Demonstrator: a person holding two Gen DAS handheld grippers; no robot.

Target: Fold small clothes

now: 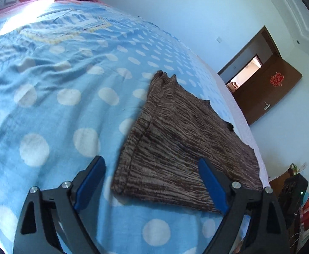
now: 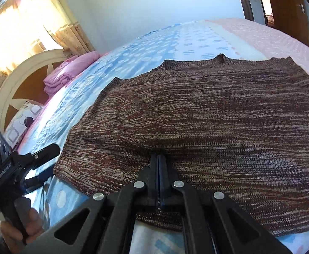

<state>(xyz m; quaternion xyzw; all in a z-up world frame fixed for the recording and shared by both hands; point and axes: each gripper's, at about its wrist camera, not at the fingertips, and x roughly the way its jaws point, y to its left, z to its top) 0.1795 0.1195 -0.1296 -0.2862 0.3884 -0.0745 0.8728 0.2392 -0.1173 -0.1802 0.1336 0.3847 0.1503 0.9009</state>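
A brown striped knit sweater point(image 2: 207, 114) lies flat on the blue polka-dot bedspread point(image 1: 59, 110). It also shows in the left wrist view point(image 1: 175, 148). My right gripper point(image 2: 158, 155) is shut on the sweater's near hem, pinching the fabric between its blue pads. My left gripper point(image 1: 152, 160) is open, its blue-padded fingers point(image 1: 93, 180) spread over the sweater's bottom left corner, holding nothing. In the right wrist view the left gripper point(image 2: 46, 160) shows at the far left, held by a hand, just beside the sweater's left corner.
Folded pink bedding point(image 2: 69, 72) and a patterned pillow point(image 2: 21, 124) lie near the headboard point(image 2: 12, 80). The bed's edge point(image 1: 249, 131) runs close past the sweater. A brown door point(image 1: 268, 89) stands open beyond it, and cluttered items point(image 1: 298, 201) sit on the floor.
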